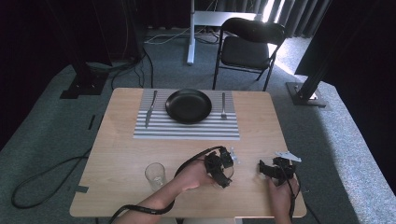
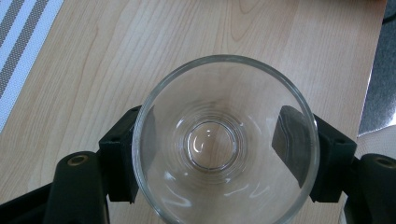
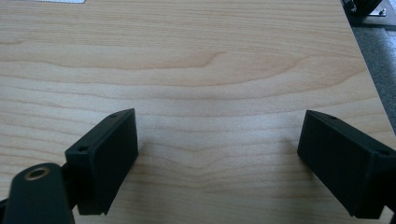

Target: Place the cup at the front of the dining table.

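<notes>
We clamped the left tongs [image 2: 224,154] around the empty glass [image 2: 225,140] near the table's [image 1: 121,154] front edge, ready to lift; the right tongs [image 3: 219,163] rested spread wide.

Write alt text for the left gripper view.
A clear, empty drinking glass, seen from straight above, sits clamped between the two black jaws of the left gripper, one on each side of it. Under it lies a light wooden table, with the edge of a striped placemat at the upper left.
</notes>
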Tool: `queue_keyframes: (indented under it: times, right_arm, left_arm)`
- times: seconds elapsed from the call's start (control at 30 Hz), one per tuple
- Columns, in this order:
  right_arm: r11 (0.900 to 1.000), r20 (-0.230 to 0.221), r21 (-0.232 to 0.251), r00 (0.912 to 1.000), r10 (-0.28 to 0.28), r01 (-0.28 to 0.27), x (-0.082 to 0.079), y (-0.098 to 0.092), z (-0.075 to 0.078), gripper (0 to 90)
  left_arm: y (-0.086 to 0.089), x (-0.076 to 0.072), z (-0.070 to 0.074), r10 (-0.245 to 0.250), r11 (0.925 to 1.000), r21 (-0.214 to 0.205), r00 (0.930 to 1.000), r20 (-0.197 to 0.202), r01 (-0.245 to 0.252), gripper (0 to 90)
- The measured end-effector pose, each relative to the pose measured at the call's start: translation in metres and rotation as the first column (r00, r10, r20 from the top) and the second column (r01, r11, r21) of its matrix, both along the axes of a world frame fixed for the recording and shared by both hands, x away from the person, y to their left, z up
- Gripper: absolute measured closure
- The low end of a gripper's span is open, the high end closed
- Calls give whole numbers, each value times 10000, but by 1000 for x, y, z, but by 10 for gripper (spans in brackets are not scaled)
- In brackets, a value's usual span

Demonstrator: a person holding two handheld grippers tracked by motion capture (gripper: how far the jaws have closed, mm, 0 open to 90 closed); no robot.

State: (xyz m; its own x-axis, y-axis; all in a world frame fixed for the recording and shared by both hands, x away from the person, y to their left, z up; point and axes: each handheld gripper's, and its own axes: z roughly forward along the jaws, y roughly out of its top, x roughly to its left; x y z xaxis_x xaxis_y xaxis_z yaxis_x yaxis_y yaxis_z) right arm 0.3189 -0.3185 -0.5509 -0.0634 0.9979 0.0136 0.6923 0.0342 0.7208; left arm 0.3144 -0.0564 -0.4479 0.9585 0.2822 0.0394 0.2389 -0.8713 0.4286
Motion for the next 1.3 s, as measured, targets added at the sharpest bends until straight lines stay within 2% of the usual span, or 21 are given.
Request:
queue_keyframes:
  times: [0.27, 0.4, 0.6, 0.87, 1.13, 1.3]
  right_arm:
    - [10000, -1, 1, 10000, -1, 1, 0, 0, 0, 117]
    - [10000, 1, 0, 10000, 0, 0, 0, 0, 0, 117]
    - [10000, -4, -4, 10000, -1, 1, 0, 0, 0, 117]
    - [10000, -7, 2, 10000, -6, 6, 0, 0, 0, 117]
    - [10000, -8, 3, 10000, -10, 10, 0, 0, 0, 117]
    - [10000, 2, -19, 10000, 12, -12, 0, 0, 0, 117]
  left_arm:
    - [1, -2, 2, -414, 9991, 114, 9991, -37, 415, 293]
    - [1, 1, 3, -347, 9992, 193, 9994, -39, 347, 294]
    - [2, 4, 8, -129, 9999, -44, 9999, -55, 128, 293]
    - [4, 10, 8, 39, 10000, -59, 10000, -55, -39, 294]
    - [10, 19, 12, 604, 9978, -275, 9981, -113, -607, 293]
    - [14, 23, 15, 647, 9974, -301, 9978, -113, -650, 294]
